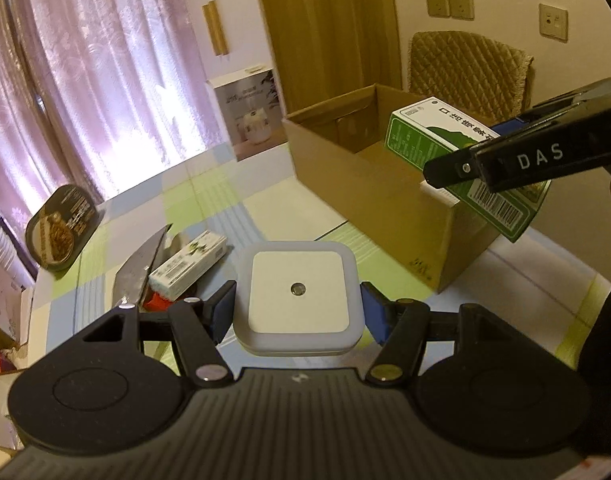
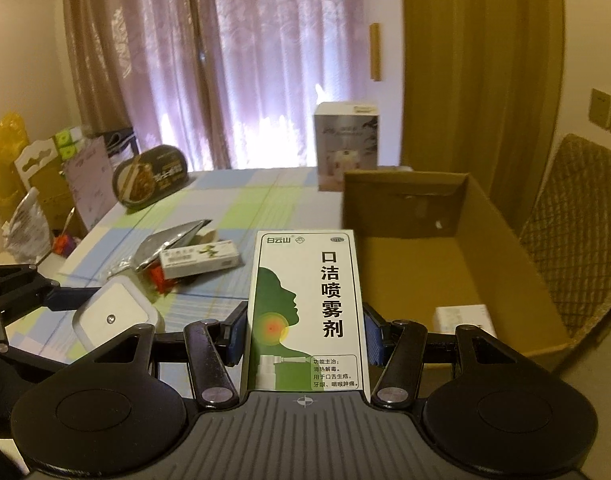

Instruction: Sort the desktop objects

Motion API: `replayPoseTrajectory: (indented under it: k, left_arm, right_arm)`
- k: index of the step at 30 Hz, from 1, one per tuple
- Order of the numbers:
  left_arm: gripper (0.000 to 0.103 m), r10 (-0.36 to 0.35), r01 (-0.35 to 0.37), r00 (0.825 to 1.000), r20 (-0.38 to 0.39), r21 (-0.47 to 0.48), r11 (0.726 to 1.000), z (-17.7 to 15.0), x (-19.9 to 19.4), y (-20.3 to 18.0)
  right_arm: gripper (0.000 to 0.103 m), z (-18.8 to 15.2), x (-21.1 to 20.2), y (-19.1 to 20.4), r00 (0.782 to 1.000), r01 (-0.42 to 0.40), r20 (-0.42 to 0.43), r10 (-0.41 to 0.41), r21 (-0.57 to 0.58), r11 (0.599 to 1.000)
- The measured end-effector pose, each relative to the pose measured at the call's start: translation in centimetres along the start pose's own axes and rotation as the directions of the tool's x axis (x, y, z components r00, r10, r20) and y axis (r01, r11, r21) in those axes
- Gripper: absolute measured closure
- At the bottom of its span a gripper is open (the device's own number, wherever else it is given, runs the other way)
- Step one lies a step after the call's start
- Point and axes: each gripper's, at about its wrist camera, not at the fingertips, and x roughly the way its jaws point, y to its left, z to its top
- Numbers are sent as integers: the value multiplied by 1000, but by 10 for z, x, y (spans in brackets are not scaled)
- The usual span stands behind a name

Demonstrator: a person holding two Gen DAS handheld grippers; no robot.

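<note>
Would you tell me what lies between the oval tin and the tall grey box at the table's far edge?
Nothing: in the right wrist view, bare checked tablecloth runs between the oval tin and grey box.

We are clamping the green-and-white printed spray carton [image 2: 305,312] in the right gripper [image 2: 304,334], beside the open brown cardboard box [image 2: 505,264].

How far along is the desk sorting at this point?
Done: one small white box already lies in the cardboard box. In hand: the left gripper grips a white square device; the right gripper holds a green spray box at the carton. Left: a small medicine box, a foil pouch and an oval tin remain on the table.
</note>
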Motion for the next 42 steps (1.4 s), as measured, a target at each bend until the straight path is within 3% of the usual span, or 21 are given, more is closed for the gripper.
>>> replayPoseTrajectory:
  k: [12,26,42]
  left_arm:
    - [42,-82,83,995,48,-21,996,47,21,-33]
    - [42,-163,169,982,101,-57,984,111,64,-63]
    - [42,-188,193,980,67,-80,978,118,103,-81]
  right_arm:
    - [50,8,-11,-66,995,102,16,-102,31,994]
    - [50,15,6,-127,989,148,0,-148,55,988]
    - [50,13,31,-154,990,139,-22,-138,74,988]
